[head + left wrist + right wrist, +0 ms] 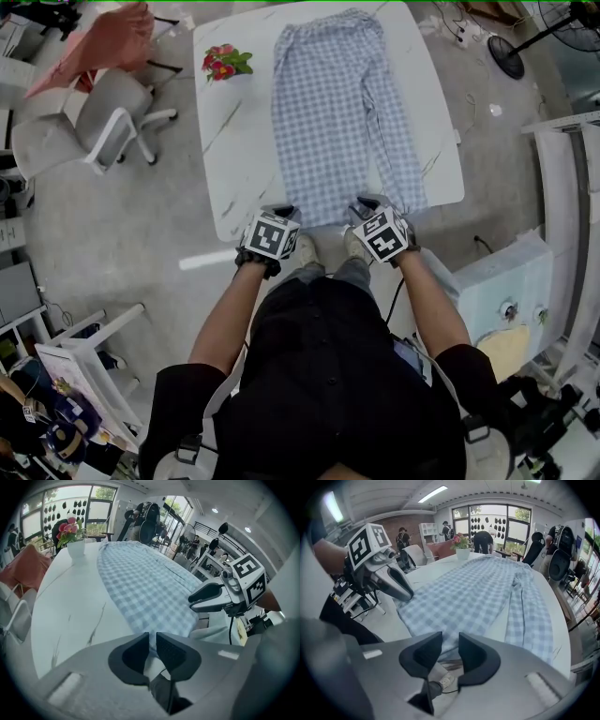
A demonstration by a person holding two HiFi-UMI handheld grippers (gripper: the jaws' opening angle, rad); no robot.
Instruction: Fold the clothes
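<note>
From the head view, folding has hardly begun: the blue-and-white checked trousers (328, 112) lie spread flat along the white worktop (234, 141), waistband at the end far from both tools, no fold in them yet. The left hand-held gripper (281, 214) and the right hand-held gripper (370, 204) are side by side at the near hem, pointing steeply down at it. Beyond the left one, at the far corner, stands a small flower pot (223, 64), apart from the cloth. Off the worktop on that side is an office chair (103, 122)

In the left gripper view, the left hand-held gripper (152, 648) has its jaws nearly together, with the hem of the trousers (145, 588) in the thin slit between them. A sliver of gap shows, so I judge the pads not yet biting. The right hand-held gripper (206, 597) is near on its right, at the same hem. The flower pot (75, 543) is far ahead, with bare worktop (70, 602) in front of it

In the right gripper view, the right hand-held gripper (450, 653) has its jaws plainly apart, the edge of the trousers (487, 592) just at their mouth, not clamped. The left hand-held gripper (396, 585) is close on its left. Ahead the cloth runs clear. I'd say all the folds remain, and only the flower pot (461, 548) could get in the way if the hem were carried to the far end
</note>
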